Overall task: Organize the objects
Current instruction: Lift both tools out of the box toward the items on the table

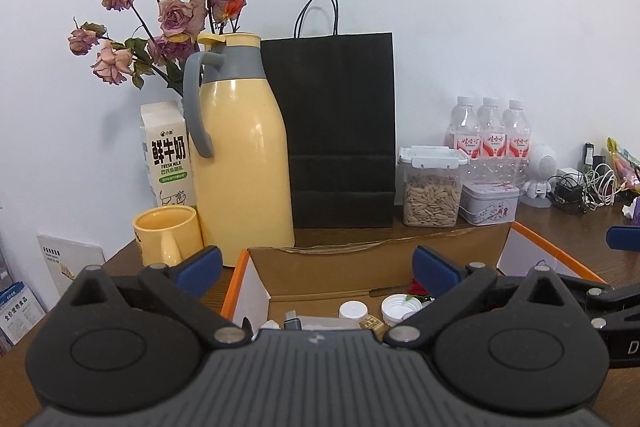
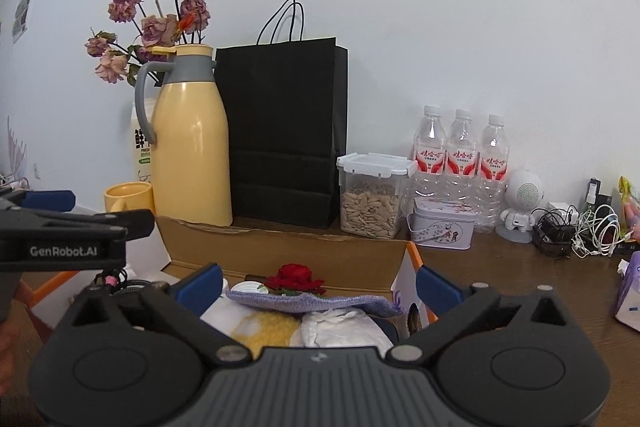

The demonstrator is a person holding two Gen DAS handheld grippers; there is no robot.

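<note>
Wooden counter against a white wall is carrying a thermos, bag and bottles lined up at the back, leaving the open box in front reachable; both the left gripper and right gripper are hovering over it, jaws spread wide and gripping nothing, while caps, cloth and a red flower are lying inside the box

Wooden surface, against a white wall: dried roses, milk carton, yellow mug, yellow thermos jug, black paper bag, seed container, tin, three water bottles. In front, an open cardboard box is seen between the spread fingers of the left gripper, nothing held.
</note>
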